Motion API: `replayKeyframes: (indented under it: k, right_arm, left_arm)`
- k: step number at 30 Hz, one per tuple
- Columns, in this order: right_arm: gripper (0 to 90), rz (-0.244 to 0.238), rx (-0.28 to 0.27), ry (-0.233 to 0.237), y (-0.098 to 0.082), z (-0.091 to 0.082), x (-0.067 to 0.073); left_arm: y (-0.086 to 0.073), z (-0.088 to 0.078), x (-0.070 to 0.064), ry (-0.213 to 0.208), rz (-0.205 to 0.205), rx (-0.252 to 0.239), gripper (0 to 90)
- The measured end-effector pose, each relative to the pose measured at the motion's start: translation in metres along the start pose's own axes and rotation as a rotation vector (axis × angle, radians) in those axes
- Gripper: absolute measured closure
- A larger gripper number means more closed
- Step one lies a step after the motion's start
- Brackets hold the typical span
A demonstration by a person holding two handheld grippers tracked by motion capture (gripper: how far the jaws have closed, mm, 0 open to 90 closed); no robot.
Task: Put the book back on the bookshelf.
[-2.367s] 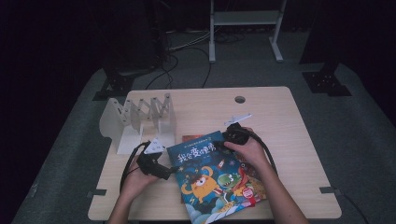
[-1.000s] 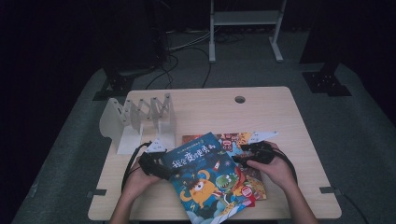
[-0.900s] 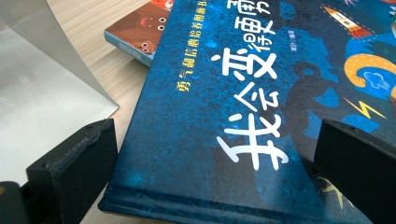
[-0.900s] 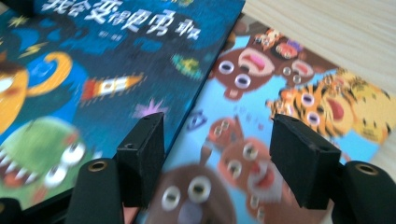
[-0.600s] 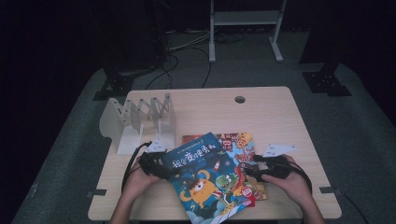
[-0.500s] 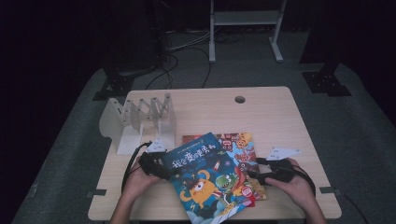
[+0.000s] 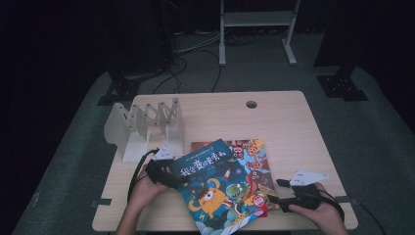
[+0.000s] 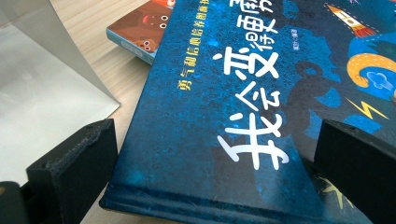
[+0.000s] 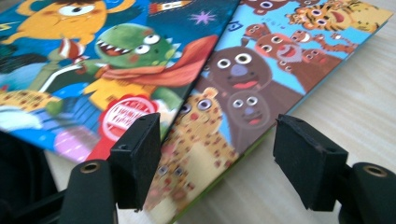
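Blue book (image 7: 215, 188) lies flat near the desk's (image 7: 288, 122) front edge, a little left of the middle, askew, its lower corner reaching that edge. It rests on top of an animal book (image 7: 252, 156), which sticks out from under it on the right and toward the back.

Left gripper (image 7: 169, 177) sits at the blue book's left edge, just in front of the white rack (image 7: 147, 127) standing near the desk's left edge. In the left gripper view its jaws stand wide apart with the blue book's (image 8: 243, 116) corner between them; whether the pads press on the cover I cannot tell, since they look clear of it on both sides.

Right gripper (image 7: 279, 192) is near the front right corner, pointing left at the books' right edge. Its jaws have just been opening; in the right gripper view they stand apart over the animal book's (image 9: 252, 88) near corner, with the book between them and the pads not pressing on it.
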State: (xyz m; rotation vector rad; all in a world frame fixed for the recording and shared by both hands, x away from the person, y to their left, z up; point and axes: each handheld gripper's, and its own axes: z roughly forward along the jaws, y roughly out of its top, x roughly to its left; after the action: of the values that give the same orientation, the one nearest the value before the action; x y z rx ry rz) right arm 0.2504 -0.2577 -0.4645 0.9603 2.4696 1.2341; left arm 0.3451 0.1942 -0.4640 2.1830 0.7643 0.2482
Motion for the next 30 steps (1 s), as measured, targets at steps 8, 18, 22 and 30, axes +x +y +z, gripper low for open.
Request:
replayKeyframes:
  k: [8,18,22,30]
  right_arm:
    - [31.3,-0.014,0.016,0.015,-0.008,-0.008,0.008]
    - [31.1,-0.017,0.018,-0.006,-0.012,-0.007,0.011]
    - [30.9,-0.004,0.015,-0.009,-0.011,-0.005,0.007]
    - [31.5,0.002,0.020,-0.054,-0.005,-0.002,-0.006]
  left_arm:
    - [0.000,0.000,0.000,0.002,-0.002,0.001,0.0]
    - [-0.001,-0.001,0.000,0.002,-0.007,0.002,0.0]
    - [-0.001,-0.002,0.000,-0.007,-0.009,0.009,0.0]
    - [-0.002,-0.002,-0.002,-0.047,-0.018,0.023,0.0]
